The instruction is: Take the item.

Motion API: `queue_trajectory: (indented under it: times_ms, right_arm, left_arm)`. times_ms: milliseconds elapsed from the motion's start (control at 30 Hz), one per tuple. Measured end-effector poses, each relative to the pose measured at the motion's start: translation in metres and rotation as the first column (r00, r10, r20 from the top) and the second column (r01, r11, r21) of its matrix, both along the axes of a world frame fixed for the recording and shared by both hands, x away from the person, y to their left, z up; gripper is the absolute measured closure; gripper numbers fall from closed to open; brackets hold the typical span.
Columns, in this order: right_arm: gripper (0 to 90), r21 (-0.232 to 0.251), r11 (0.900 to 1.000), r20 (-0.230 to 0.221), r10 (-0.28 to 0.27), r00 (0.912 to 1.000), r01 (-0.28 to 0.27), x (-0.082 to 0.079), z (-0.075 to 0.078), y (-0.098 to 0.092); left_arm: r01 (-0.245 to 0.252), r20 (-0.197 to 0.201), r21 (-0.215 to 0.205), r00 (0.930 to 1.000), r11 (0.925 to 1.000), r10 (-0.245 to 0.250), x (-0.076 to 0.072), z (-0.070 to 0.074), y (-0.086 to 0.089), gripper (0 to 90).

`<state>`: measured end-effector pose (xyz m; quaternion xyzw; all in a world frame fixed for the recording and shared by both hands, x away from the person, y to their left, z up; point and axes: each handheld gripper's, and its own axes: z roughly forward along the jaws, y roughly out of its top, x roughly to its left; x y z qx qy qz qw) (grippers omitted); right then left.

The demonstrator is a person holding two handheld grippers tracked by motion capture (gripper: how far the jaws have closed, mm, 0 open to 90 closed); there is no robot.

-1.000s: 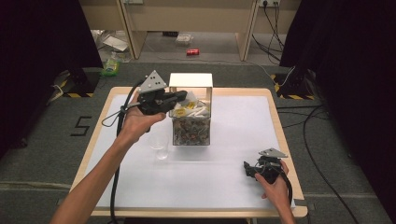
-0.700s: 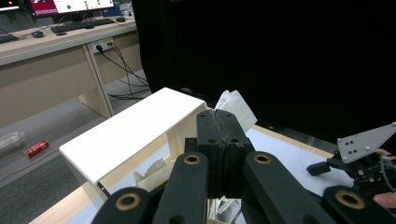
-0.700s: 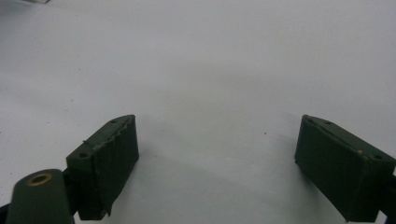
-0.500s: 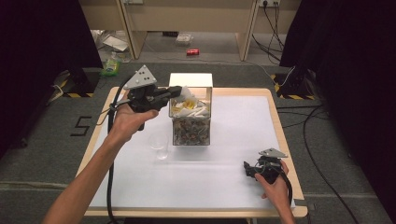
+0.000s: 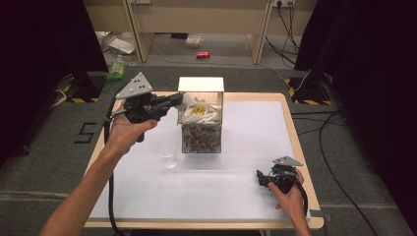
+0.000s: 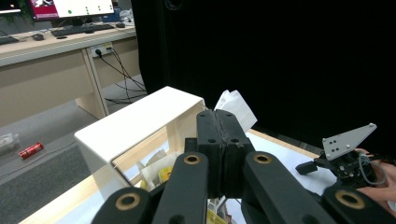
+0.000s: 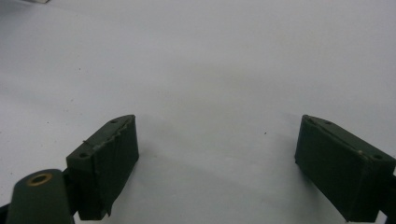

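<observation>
The clear, square-sided plastic box (image 5: 201,129), its lower half packed with mottled grey-brown bits and its top stuffed with white and yellow wrappers, stands upright near the middle of the far edge of the desk (image 5: 246,196), its long axis vertical and its open mouth facing up. Its white lid (image 5: 200,84) stands raised behind the opening.

The left hand-held gripper (image 5: 181,100) lies roughly level, pointing across the desk from the left edge toward the box, its tips at the box's upper left rim. The jaws are pressed together on a crumpled white wrapper (image 6: 236,106) that sticks up past the tips. The left forearm reaches in diagonally from the near left corner, wrist raised well above the surface. A small clear plastic cup (image 5: 167,153) stands just beside the box's near left corner.

The right hand-held gripper (image 5: 260,178) rests low near the near right corner, pointing left along the near edge, the hand wrapped around it from below.

The left gripper view shows the closed pads meeting flush and the lid's underside, with the other gripper's grey plate beyond. The right gripper view shows its own two jaws standing wide apart over bare white desk surface, nothing between them.
</observation>
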<state>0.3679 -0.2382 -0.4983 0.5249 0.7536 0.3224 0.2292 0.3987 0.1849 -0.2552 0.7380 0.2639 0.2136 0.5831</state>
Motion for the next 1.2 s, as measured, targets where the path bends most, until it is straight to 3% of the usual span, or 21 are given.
queue_trajectory:
  times_ms: [267, 667, 1200]
  right_arm:
    - [14.0, 0.0, 1.0, -0.001, 0.0, 1.0, 0.0, 0.0, 0.0, 0.0]
    - [13.9, 0.0, 1.0, 0.0, -0.001, 1.0, 0.001, 0.0, 0.0, 0.0]
    - [14.0, -0.003, 1.0, 0.003, 0.002, 1.0, -0.002, 0.0, 0.0, 0.0]
  left_arm:
    - [-0.041, -0.001, -0.025, 0.9991, 0.9988, 0.041, -0.007, -0.008, 0.028, 88.7]
    - [-0.087, -0.012, -0.036, 0.9962, 0.9956, 0.086, -0.014, -0.023, 0.056, 88.7]
    - [-0.124, -0.06, -0.064, 0.9909, 0.9903, 0.12, -0.018, -0.059, 0.072, 88.5]
